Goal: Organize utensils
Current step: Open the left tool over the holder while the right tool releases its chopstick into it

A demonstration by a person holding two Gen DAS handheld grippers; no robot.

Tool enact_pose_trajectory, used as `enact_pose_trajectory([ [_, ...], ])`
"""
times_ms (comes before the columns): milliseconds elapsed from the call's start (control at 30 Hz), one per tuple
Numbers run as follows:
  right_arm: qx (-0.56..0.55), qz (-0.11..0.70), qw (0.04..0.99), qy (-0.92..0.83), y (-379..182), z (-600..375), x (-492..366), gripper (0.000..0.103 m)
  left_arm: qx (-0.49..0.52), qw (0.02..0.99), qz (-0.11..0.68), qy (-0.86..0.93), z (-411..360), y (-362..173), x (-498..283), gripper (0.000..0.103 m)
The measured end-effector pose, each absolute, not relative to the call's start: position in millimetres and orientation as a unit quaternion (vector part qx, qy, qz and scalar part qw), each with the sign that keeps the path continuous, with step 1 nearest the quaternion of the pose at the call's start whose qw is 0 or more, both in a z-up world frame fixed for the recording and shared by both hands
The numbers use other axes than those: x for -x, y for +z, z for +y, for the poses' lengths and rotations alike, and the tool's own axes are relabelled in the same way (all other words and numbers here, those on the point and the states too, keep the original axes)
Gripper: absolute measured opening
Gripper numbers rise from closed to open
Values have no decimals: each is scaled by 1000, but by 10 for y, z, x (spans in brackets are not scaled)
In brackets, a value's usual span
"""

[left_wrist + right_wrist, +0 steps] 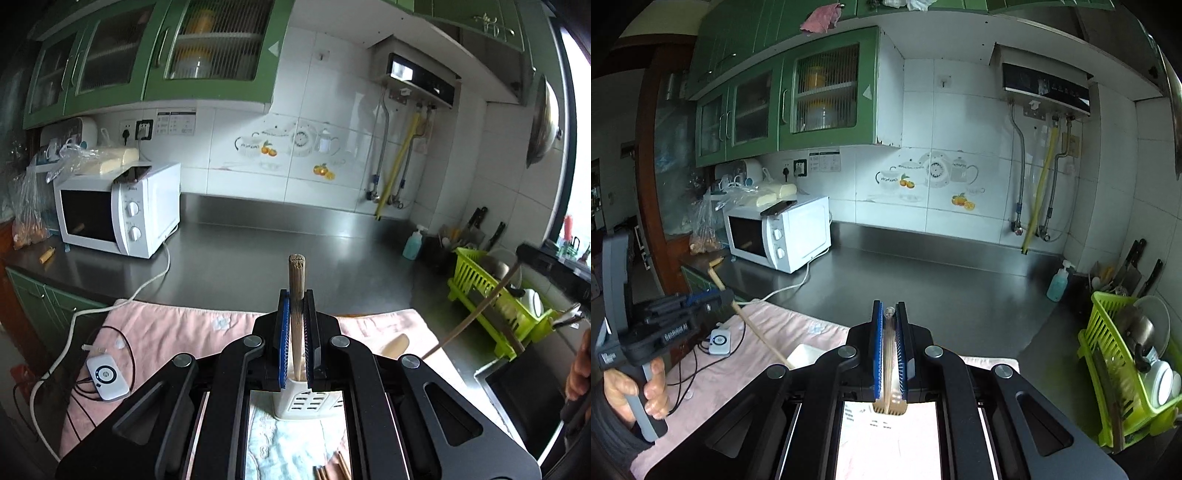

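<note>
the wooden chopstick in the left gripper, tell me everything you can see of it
The long brown wooden chopstick is clamped between the blue-padded fingers of the left gripper, which is shut on it. Its thick, blunt, rough-cut end sticks out past the fingertips; the shaft pales and narrows toward its lower end. In the left wrist view that end appears to reach into the white slotted plastic utensil holder standing on the pale blue towel, though contact is unclear. In the right wrist view it slants down from the gripper toward that holder.
</note>
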State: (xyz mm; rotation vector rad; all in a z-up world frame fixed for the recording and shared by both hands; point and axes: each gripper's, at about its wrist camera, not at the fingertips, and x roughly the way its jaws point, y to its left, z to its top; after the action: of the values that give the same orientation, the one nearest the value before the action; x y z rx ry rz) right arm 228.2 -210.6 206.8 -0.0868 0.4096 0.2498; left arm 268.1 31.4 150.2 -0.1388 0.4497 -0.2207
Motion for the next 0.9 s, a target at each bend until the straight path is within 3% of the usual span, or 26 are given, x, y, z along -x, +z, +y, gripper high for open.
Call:
enact_pose_trajectory([
  [467, 25, 250, 960, 120, 1684, -2087, -2711, 7, 59, 960, 253, -108, 247, 1313, -2852, 9],
  [667, 39, 231, 966, 110, 1725, -2079, -2519, 30, 55, 964, 237, -108, 239, 1403, -2680, 28],
  [800, 36, 222, 968, 112, 1756, -2133, -2208, 35, 54, 966, 230, -108, 253, 1473, -2412, 30],
  [900, 35, 223, 967, 113, 1675, -2170, -1884, 37, 60, 967, 224, -102, 307, 1499, -2159, 41],
])
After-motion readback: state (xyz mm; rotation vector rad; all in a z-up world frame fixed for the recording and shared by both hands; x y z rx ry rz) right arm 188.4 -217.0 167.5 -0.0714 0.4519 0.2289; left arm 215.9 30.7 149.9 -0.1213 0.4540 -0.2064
